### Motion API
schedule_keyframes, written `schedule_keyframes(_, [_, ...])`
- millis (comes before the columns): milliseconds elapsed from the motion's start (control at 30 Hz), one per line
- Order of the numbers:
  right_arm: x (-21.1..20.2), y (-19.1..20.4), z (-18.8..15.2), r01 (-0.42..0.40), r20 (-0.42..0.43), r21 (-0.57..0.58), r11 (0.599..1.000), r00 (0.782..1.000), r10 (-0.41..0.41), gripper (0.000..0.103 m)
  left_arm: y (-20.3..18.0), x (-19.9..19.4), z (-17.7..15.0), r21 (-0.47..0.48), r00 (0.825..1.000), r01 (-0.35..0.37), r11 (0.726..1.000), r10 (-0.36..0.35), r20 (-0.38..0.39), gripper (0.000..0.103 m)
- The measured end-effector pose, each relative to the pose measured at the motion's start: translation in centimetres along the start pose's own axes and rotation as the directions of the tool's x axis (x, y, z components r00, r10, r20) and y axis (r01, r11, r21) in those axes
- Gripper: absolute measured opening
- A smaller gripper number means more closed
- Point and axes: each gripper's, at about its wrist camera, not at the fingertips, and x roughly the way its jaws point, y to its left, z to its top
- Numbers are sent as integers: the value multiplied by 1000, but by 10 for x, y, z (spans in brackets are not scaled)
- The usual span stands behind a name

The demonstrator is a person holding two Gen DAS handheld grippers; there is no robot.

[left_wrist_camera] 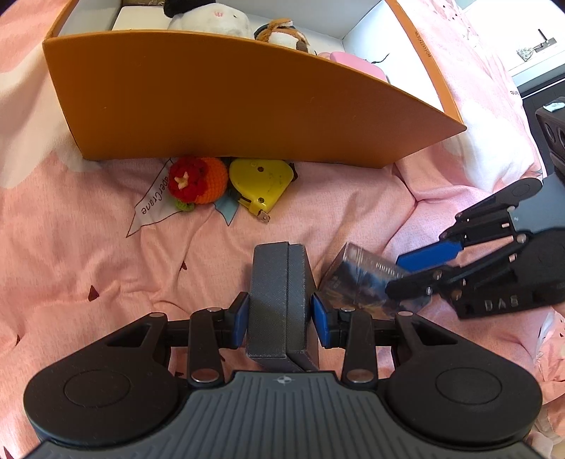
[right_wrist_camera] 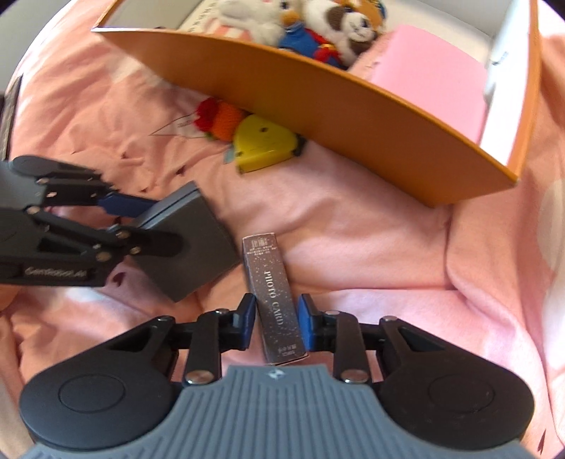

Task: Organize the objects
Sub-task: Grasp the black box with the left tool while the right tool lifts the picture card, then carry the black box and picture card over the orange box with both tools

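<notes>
My left gripper (left_wrist_camera: pixel 280 317) is shut on a grey case (left_wrist_camera: pixel 275 282), with its blue pads pressed on both sides. The case stands tilted over the pink bedspread (left_wrist_camera: pixel 88 264). My right gripper (right_wrist_camera: pixel 276 317) is shut on a narrow silver box labelled PHOTO CARD (right_wrist_camera: pixel 275 282), held edge-up between its blue pads. In the left wrist view the right gripper (left_wrist_camera: pixel 393 274) comes in from the right, straddling that box (left_wrist_camera: pixel 356 275) just beside the grey case. In the right wrist view the left gripper (right_wrist_camera: pixel 155 226) and the grey case (right_wrist_camera: pixel 190 240) sit to the left.
An open orange cardboard box (left_wrist_camera: pixel 212 106) lies ahead, holding plush toys (right_wrist_camera: pixel 317 21) and a pink flat item (right_wrist_camera: pixel 430 84). Against its near wall rest a crocheted orange-and-red toy (left_wrist_camera: pixel 197 180) and a yellow tape measure (left_wrist_camera: pixel 259 180). Dark furniture (left_wrist_camera: pixel 551 134) stands off the bed, right.
</notes>
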Motion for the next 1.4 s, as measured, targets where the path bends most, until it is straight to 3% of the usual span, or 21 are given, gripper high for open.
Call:
schedule_keyframes(167, [13, 18, 7, 8, -35, -66, 998, 999, -10, 28, -4, -1, -1, 14, 1000, -1, 1000, 1, 1, 41])
schedule_keyframes(300, [30, 33, 15, 93, -50, -141, 986, 994, -101, 28, -4, -1, -1, 9, 1000, 2, 1000, -2, -2, 41])
schedule_keyframes(400, [34, 37, 18, 99, -57, -168, 981, 992, -109, 27, -3, -2, -2, 5, 1000, 5, 1000, -5, -1, 41])
schedule_keyframes(633, [11, 48, 2, 163, 39, -229, 960, 987, -159, 24, -10, -16, -3, 56, 998, 4, 998, -7, 58, 41])
schedule_keyframes(800, [-27, 43, -10, 183, 162, -155, 971, 974, -158, 24, -22, -44, -3, 109, 988, 7, 994, -24, 156, 41])
schedule_keyframes(1067, [-91, 35, -23, 184, 357, -29, 983, 920, -162, 24, -42, -94, 6, 167, 944, 26, 986, -79, 320, 41])
schedule_keyframes(1400, [-161, 31, -21, 171, 562, 68, 983, 807, -179, 24, -58, -136, 48, 186, 884, -20, 982, -70, 463, 40])
